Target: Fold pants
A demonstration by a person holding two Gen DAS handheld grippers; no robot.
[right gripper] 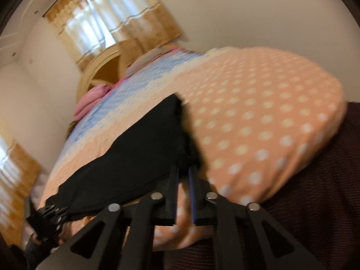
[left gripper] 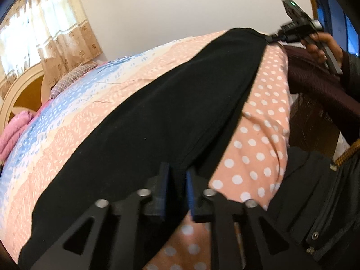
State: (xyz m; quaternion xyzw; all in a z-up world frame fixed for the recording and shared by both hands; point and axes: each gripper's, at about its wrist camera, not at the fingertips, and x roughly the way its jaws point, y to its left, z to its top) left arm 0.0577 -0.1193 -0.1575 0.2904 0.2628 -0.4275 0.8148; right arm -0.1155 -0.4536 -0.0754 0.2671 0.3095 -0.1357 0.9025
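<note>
Black pants (left gripper: 157, 123) lie stretched across a bed with a peach, blue and polka-dot cover (left gripper: 258, 148). My left gripper (left gripper: 177, 173) is shut on one end of the pants near the bed's front edge. My right gripper (left gripper: 270, 38) shows at the far end in the left wrist view, pinching the other end. In the right wrist view the right gripper (right gripper: 184, 171) is shut on the corner of the pants (right gripper: 135, 157), and the left gripper (right gripper: 65, 211) shows at lower left holding the far end.
A pink blanket (left gripper: 15, 132) and a striped pillow (left gripper: 69, 78) lie by the wooden headboard (left gripper: 22, 90). Curtains (left gripper: 45, 29) cover the window. The person's dark maroon sleeve (left gripper: 321, 87) and a wicker object (left gripper: 310, 121) are at the right.
</note>
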